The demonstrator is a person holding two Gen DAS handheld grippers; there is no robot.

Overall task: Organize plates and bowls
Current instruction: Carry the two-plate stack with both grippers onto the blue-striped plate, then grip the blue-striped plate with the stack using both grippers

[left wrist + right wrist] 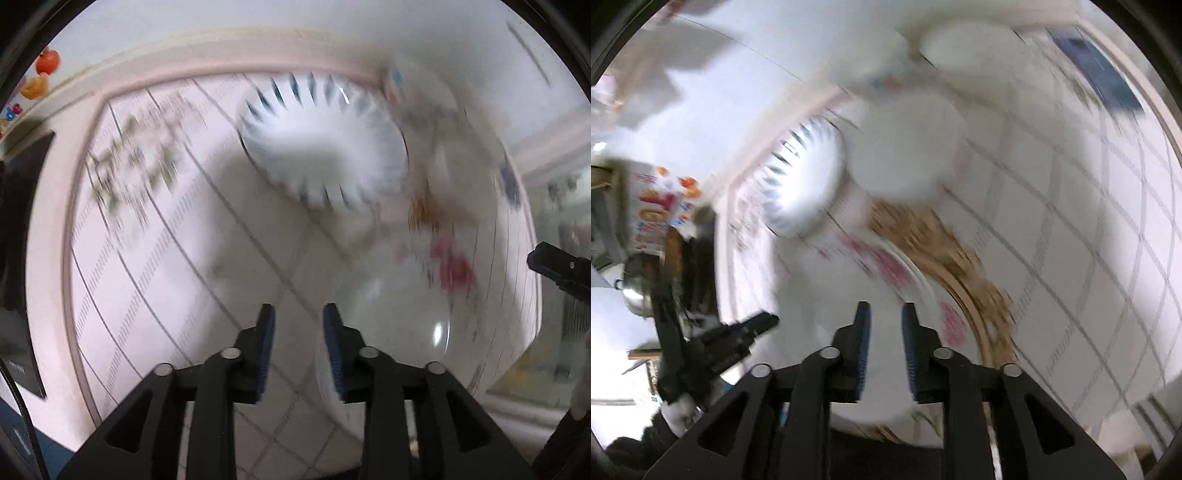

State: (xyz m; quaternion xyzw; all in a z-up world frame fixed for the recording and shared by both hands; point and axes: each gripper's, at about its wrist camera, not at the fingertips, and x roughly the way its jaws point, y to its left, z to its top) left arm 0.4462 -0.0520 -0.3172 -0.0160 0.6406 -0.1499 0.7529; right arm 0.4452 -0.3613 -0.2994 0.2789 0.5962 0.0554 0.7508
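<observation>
Both views are pretty smeared with motion blur, so we're going off rough shapes here. Our left gripper (299,314) hangs over the checked tablecloth (155,280) with its blue pads apart and nothing between them. Just beside its right finger there's a white bowl (399,332), close but we can't tell if it's touching. Farther back on the table sits the white plate with blue rim marks (321,144), and off to the right something with red and orange print that's too blurred to name.

Our right gripper (884,314) is also spread, jaws empty, hovering above a big gold-trimmed plate with pink flowers (960,280). Behind it we see a plain white bowl (905,147), and the blue-marked plate (801,173) just left of that bowl. Another white dish (967,44) sits at the far edge. The left gripper (753,325) shows up at the left side of that view.
</observation>
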